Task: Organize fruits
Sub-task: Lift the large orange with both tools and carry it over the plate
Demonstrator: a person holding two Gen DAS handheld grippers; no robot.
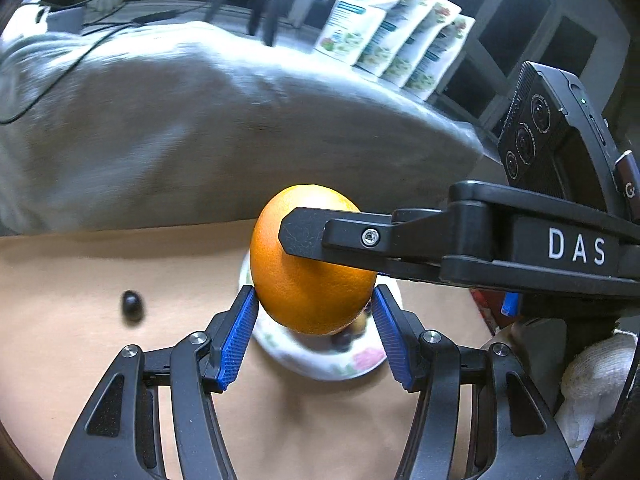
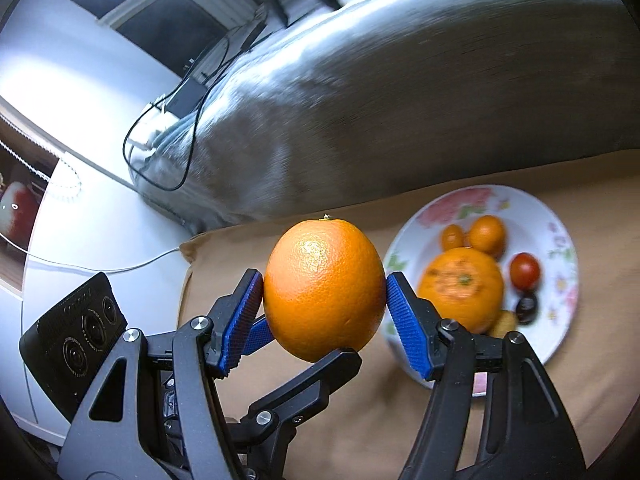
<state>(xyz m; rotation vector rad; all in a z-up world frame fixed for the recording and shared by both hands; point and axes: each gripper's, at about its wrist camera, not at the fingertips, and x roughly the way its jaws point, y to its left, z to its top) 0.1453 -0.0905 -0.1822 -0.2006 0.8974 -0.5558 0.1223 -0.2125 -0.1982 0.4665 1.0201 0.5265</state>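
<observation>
Pebbled orange (image 2: 324, 290) pinched by both my tongs – right (image 2: 325, 292), left (image 1: 314, 308) – half-open; floral plate (image 2: 560, 236) behind, perhaps 6 fruits.

I see a big grey blanket (image 1: 224, 128) lying behind the tan cloth (image 1: 80, 320). Thin black cables (image 2: 168, 152) run across the blanket. A row of white pouches (image 1: 396, 28) with green and red pictures stands far back, in front of dark window panes (image 1: 532, 40).
</observation>
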